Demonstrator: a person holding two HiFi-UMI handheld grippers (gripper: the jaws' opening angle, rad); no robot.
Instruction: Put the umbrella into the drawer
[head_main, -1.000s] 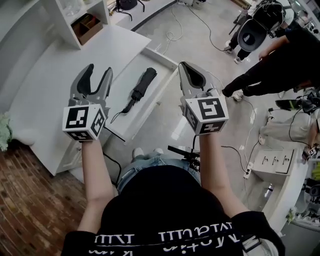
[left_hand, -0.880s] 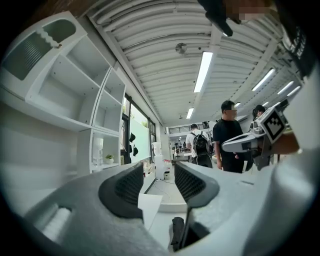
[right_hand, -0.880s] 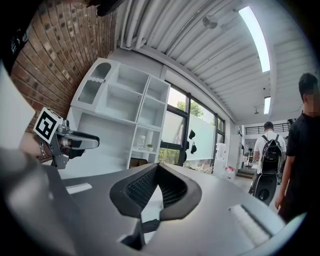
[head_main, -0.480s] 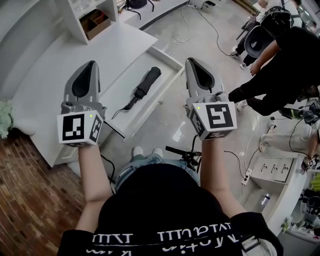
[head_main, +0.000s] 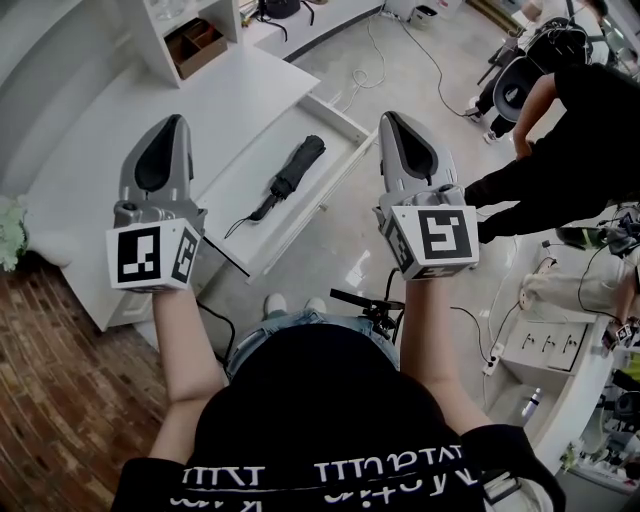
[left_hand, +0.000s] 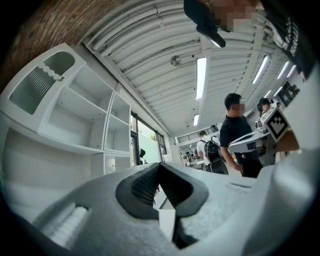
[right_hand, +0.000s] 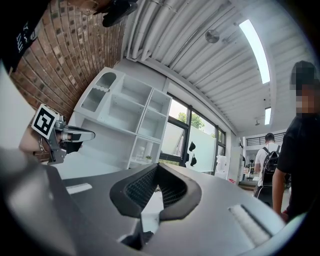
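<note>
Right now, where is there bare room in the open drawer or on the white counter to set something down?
The drawer has a bare strip between the umbrella and its counter-side wall. The counter is bare between the shelf unit and the drawer. The floor beyond the drawer is crowded, with cables and a person.

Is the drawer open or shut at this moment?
Open. In the head view the drawer is pulled out from the white cabinet, and the folded umbrella lies inside it, uncovered.
</note>
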